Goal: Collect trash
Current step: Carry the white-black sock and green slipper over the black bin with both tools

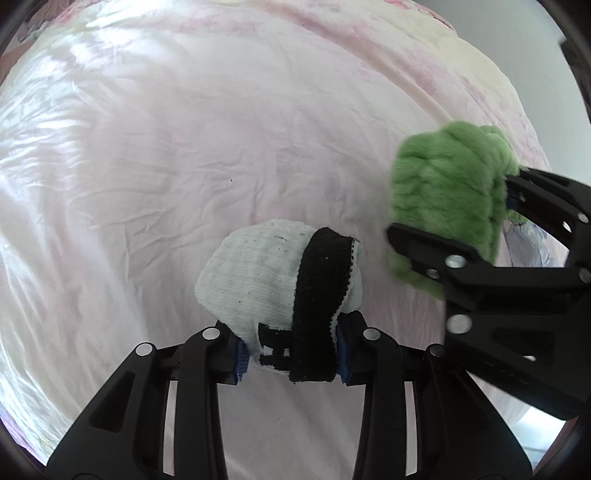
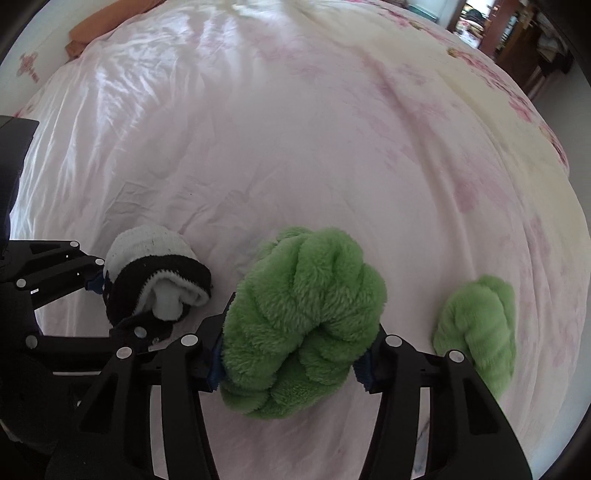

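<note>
My left gripper [image 1: 291, 354] is shut on a rolled white and black sock [image 1: 280, 280] and holds it above the bed; the sock also shows in the right wrist view [image 2: 155, 273]. My right gripper [image 2: 291, 358] is shut on a fluffy green sock bundle [image 2: 303, 317], which also shows in the left wrist view [image 1: 447, 206] to the right of the white and black sock. A second fluffy green sock [image 2: 480, 328] lies on the bed sheet to the right of my right gripper.
A pale pink and cream flowered bed sheet [image 2: 295, 129] covers the whole bed, wrinkled. An orange cloth [image 2: 99, 26] lies at the far left corner. A doorway and dark wooden furniture [image 2: 517, 33] stand beyond the bed's far right edge.
</note>
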Action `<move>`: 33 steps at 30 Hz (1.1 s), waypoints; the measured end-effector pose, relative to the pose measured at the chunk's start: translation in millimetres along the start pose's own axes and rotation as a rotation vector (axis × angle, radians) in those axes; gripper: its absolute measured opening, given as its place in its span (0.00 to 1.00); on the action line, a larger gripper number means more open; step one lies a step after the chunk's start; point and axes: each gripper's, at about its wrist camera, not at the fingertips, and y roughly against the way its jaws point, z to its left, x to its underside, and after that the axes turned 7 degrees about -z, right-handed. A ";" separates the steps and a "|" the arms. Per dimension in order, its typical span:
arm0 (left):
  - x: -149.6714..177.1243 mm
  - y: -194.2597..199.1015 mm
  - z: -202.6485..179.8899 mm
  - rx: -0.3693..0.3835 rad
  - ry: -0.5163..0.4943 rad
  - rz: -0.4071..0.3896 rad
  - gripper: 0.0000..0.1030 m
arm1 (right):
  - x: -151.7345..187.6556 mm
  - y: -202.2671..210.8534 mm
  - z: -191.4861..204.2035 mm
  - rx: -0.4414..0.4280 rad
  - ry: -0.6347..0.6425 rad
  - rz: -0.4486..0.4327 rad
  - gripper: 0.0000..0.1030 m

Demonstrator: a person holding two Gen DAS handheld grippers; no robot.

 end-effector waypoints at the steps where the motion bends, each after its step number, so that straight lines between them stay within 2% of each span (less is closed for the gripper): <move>1: 0.7 1.6 0.0 -0.004 -0.005 -0.002 0.34 | 2.5 3.9 -2.1 0.007 -0.010 -0.006 0.48; 6: 8.6 12.0 -4.2 -0.022 -0.045 -0.014 0.33 | 24.2 29.7 -10.6 0.034 -0.090 -0.025 0.48; 15: 27.9 26.7 -26.0 -0.046 -0.184 -0.025 0.33 | 78.3 76.2 -10.3 0.100 -0.207 -0.057 0.49; 22: 42.6 40.4 -68.5 -0.034 -0.318 -0.057 0.33 | 128.4 102.8 -12.2 0.141 -0.339 -0.061 0.50; 27: 53.8 45.3 -88.3 -0.008 -0.421 -0.054 0.33 | 171.6 122.7 -15.2 0.185 -0.456 -0.071 0.51; 33: 68.4 42.7 -132.0 0.027 -0.563 -0.060 0.34 | 219.4 146.0 -20.5 0.244 -0.579 -0.079 0.51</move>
